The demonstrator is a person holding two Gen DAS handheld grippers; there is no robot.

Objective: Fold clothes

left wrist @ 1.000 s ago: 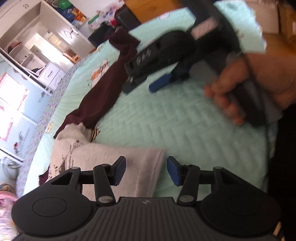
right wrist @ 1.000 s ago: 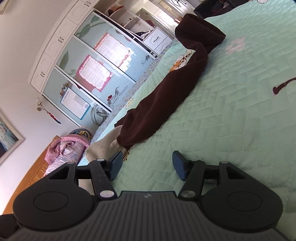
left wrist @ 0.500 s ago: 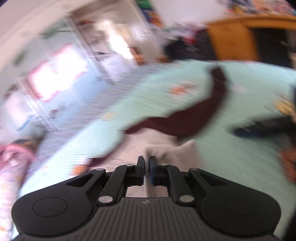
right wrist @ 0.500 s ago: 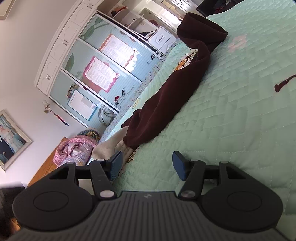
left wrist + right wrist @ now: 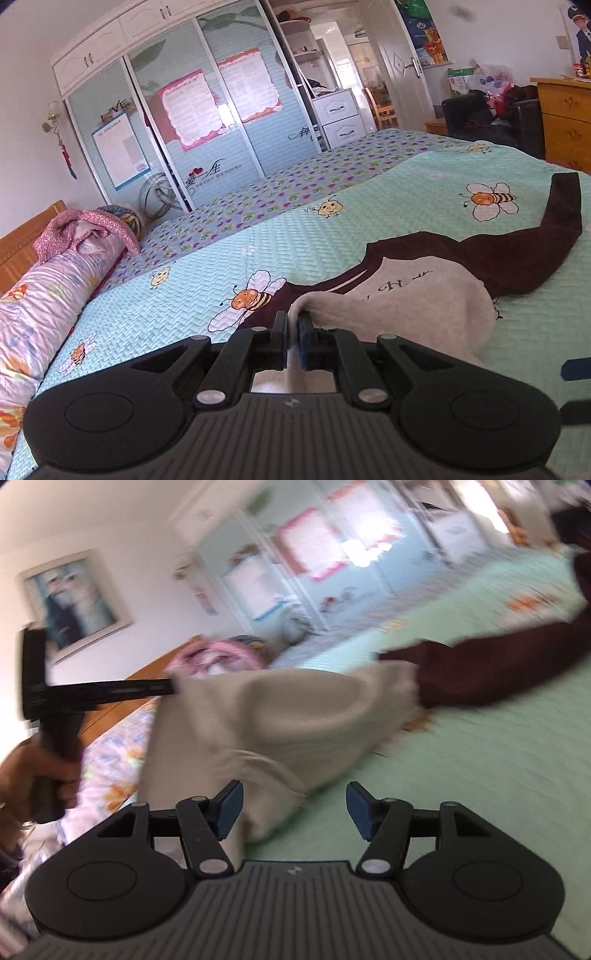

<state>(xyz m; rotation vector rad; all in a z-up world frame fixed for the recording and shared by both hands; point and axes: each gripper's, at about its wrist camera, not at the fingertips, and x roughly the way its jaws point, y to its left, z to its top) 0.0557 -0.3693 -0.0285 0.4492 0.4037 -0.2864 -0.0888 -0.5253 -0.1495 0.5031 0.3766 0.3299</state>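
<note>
Left tool (image 5: 291, 341) is closed on a fold of the cream sweatshirt (image 5: 417, 299), whose hem is pinched between the blue pads and is held raised off the bed (image 5: 258, 247). Right tool (image 5: 293, 808) is seen with its jaws standing apart, having just been opening a little further; cream cloth lies between and just ahead of them, but the pads are not pressed on it. The garment is spread toward the right side of the bed, its cream body nearest the tools and one dark brown sleeve (image 5: 535, 251) trailing away toward the far right corner of the quilt. The step in hand is judged to be the first fold: one edge is lifted so that the body can be carried over. A second hold by the right tool on the neighbouring edge is called for next, so that the cloth is carried across evenly and not dragged askew.
</note>
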